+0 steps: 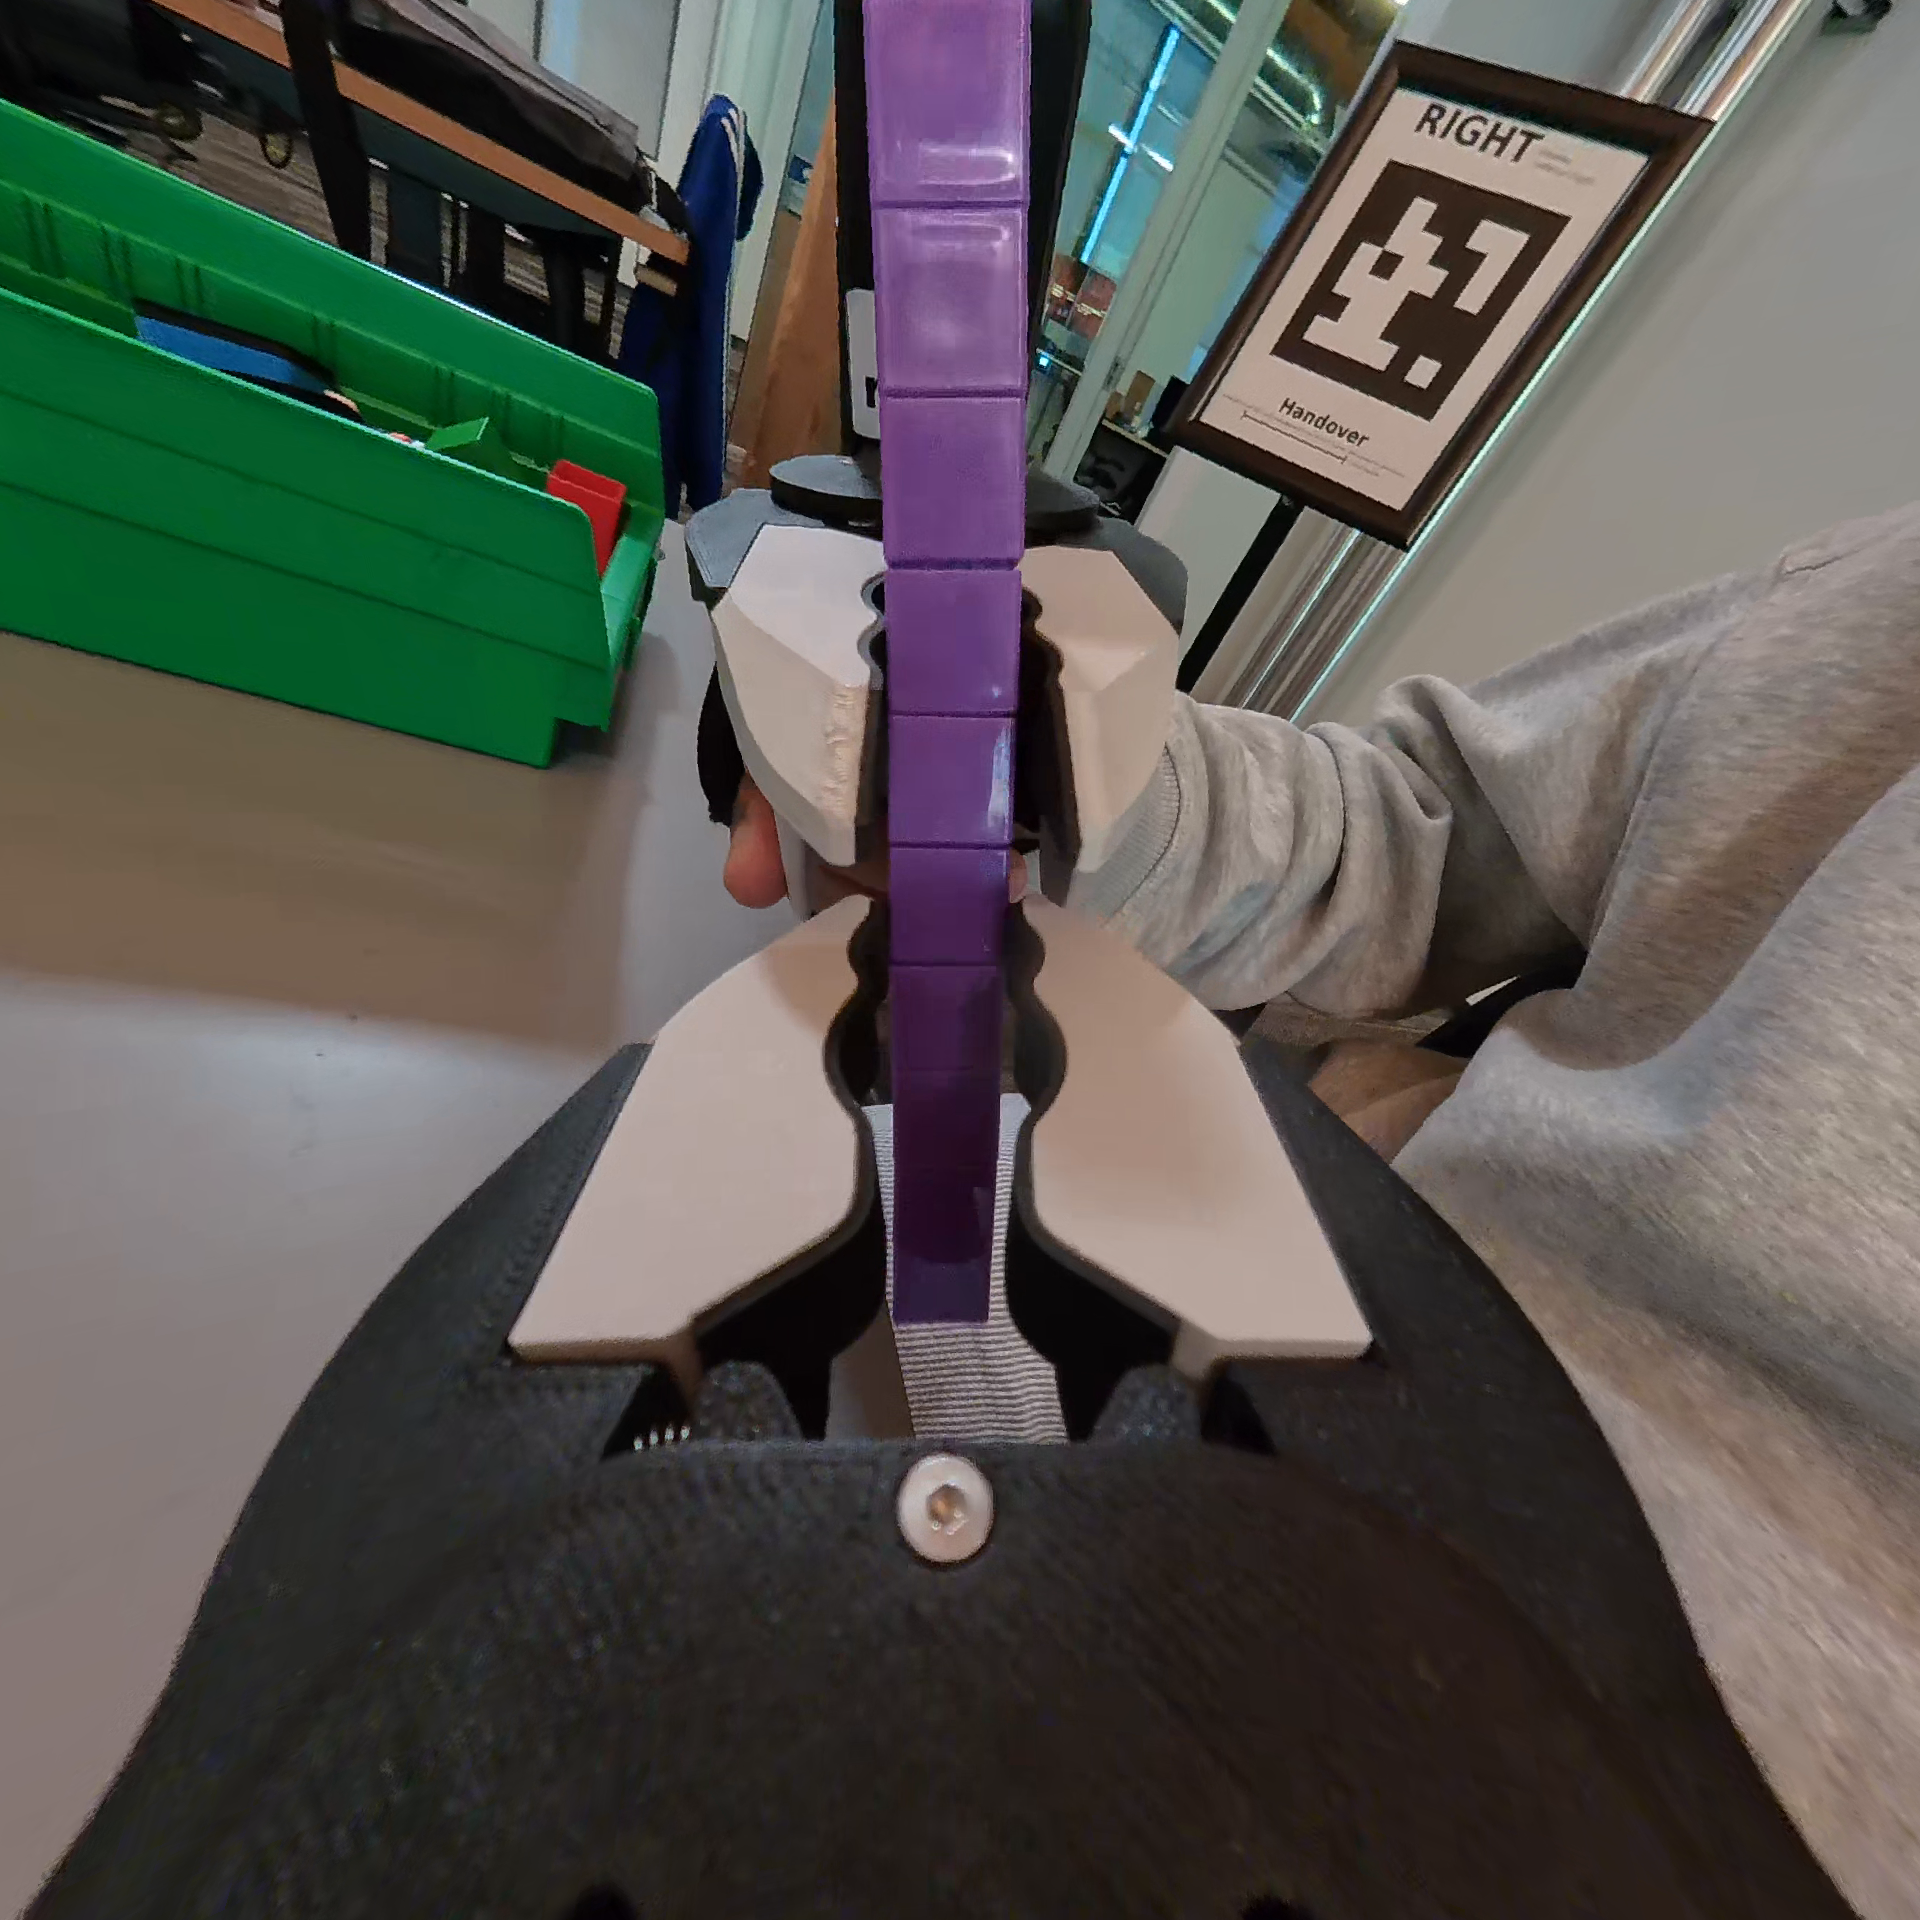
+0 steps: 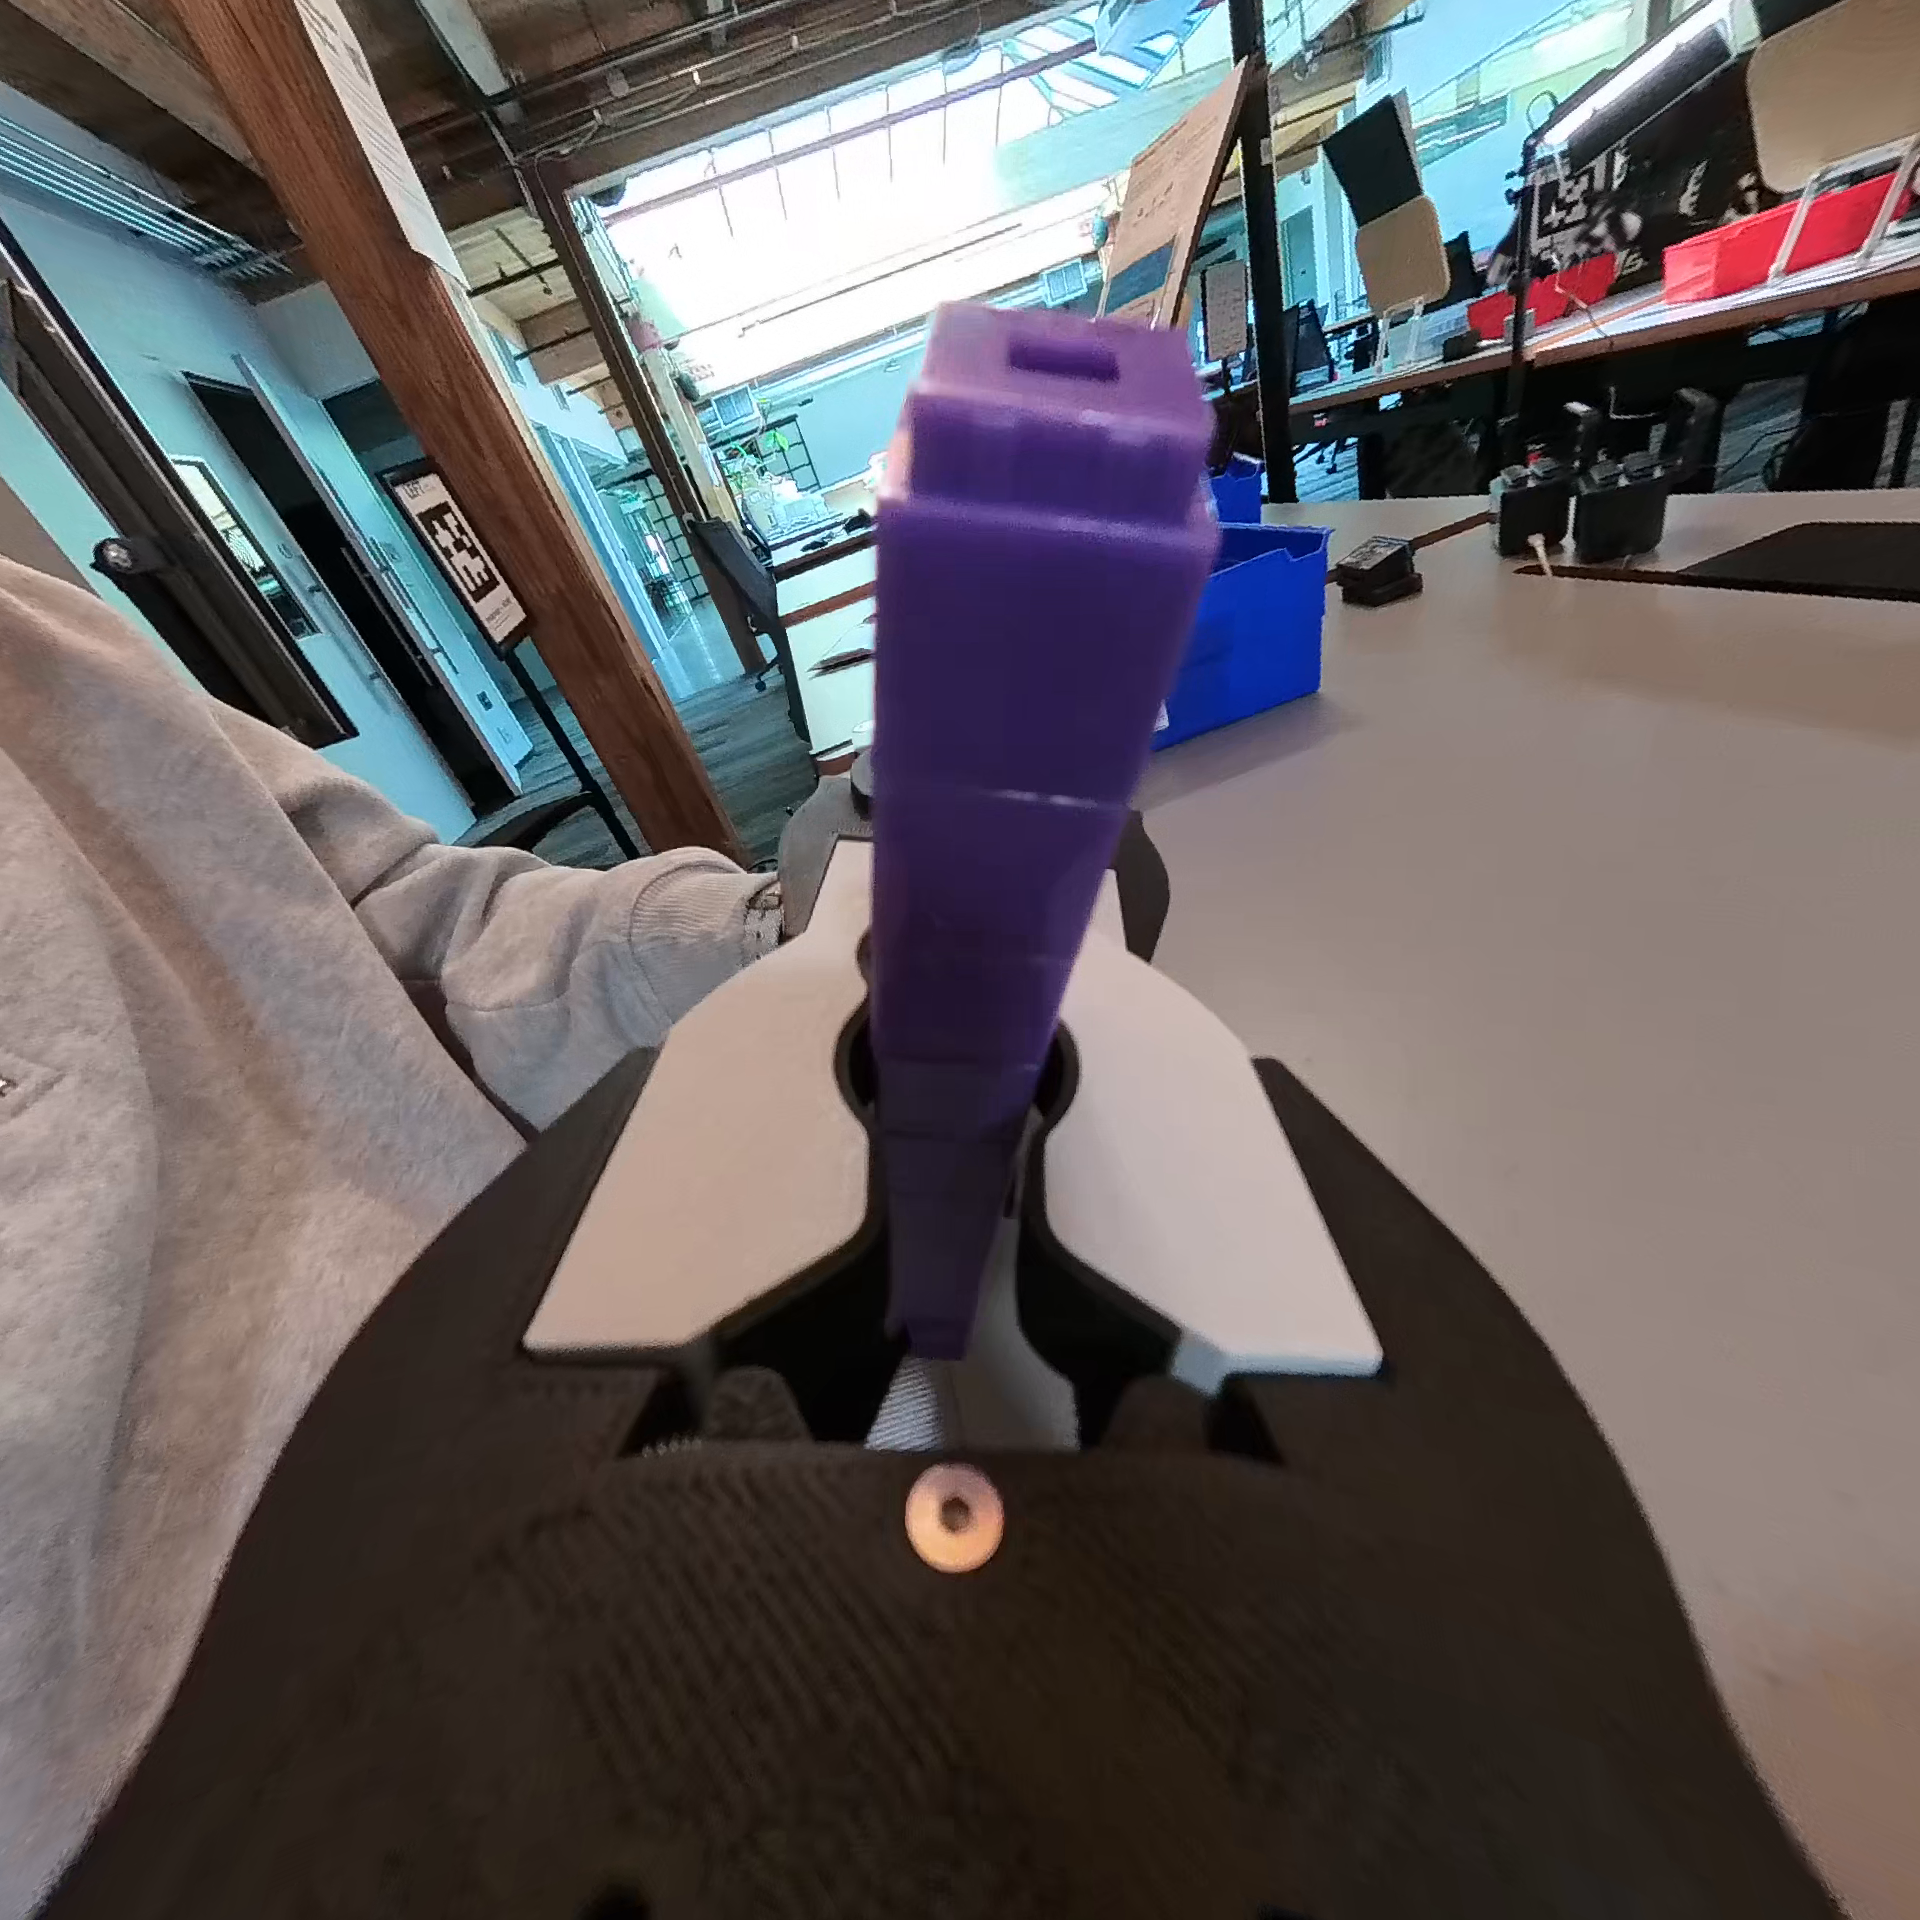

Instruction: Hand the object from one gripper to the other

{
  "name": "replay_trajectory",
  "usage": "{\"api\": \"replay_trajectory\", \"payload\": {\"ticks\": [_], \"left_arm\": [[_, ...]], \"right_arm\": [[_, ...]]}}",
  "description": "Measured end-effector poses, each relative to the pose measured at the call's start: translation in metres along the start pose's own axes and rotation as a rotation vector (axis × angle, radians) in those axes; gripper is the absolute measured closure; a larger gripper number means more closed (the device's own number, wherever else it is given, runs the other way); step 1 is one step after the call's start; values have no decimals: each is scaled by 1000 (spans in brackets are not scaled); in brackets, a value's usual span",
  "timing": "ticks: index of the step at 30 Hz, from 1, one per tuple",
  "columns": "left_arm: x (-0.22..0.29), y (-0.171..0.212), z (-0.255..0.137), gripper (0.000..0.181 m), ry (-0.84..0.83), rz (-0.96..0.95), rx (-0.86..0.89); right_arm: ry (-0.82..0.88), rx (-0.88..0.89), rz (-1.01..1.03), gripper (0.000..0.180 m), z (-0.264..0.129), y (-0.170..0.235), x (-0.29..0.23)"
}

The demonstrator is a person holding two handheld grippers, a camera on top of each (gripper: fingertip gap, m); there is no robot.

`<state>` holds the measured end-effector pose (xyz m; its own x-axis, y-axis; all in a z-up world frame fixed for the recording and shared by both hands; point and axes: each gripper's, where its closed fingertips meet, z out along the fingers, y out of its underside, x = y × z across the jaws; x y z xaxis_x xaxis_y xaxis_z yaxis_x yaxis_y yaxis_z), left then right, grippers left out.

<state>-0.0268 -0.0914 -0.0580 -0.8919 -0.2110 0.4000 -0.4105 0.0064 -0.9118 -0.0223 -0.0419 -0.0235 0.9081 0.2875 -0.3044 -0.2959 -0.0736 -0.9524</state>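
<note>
Gripping a long purple plastic bar of stacked square segments (image 1: 951, 727) from both ends of its lower half, the left claw (image 1: 948, 1029) and the right claw (image 1: 951, 707) meet above a pale grey counter (image 1: 260, 1039), the handover seemingly at its midpoint. Seen from the left wrist, the bar runs straight ahead between that claw's white fingers (image 1: 748, 1132), its long axis in line with them, and the opposing claw, held by a hand in a grey sweatshirt sleeve (image 1: 1403, 831), is closed on the same bar just beyond the left claw's tips. Both claws appear pressed against the bar's flanks, so neither seems to have let go; the next move likely turns on one of them opening while the other holds firm, then drawing back along the bar's axis. Only the right wrist view shows the bar's far end (image 2: 1049, 416), a square cap with a small raised tab, free in the air past the right claw (image 2: 956, 1049). Only the left wrist view shows the green plastic bin (image 1: 312, 499) to the claw's left and a framed marker sign (image 1: 1434, 291) to its right.
</note>
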Motion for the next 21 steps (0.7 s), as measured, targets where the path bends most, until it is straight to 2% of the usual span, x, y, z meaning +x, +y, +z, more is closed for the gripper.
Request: {"api": "replay_trajectory", "payload": {"ticks": [3,6,12,16,21], "left_arm": [[-3,-3,-1,159,-18,-3,29],[-10,-9,-6,159,-42,-34,75],[-22,-27,-25,159,-30,-162,239],[-29,-38,-38,159,-15,-248,335],[-36,-45,-52,159,-8,-313,410]], "right_arm": [[37,33,-30,154,-2,-4,5],[122,112,-87,131,-8,-14,16],[282,257,-207,107,-28,-38,31],[369,295,-308,101,-38,-45,37],[396,233,-422,99,-32,-38,37]]}}
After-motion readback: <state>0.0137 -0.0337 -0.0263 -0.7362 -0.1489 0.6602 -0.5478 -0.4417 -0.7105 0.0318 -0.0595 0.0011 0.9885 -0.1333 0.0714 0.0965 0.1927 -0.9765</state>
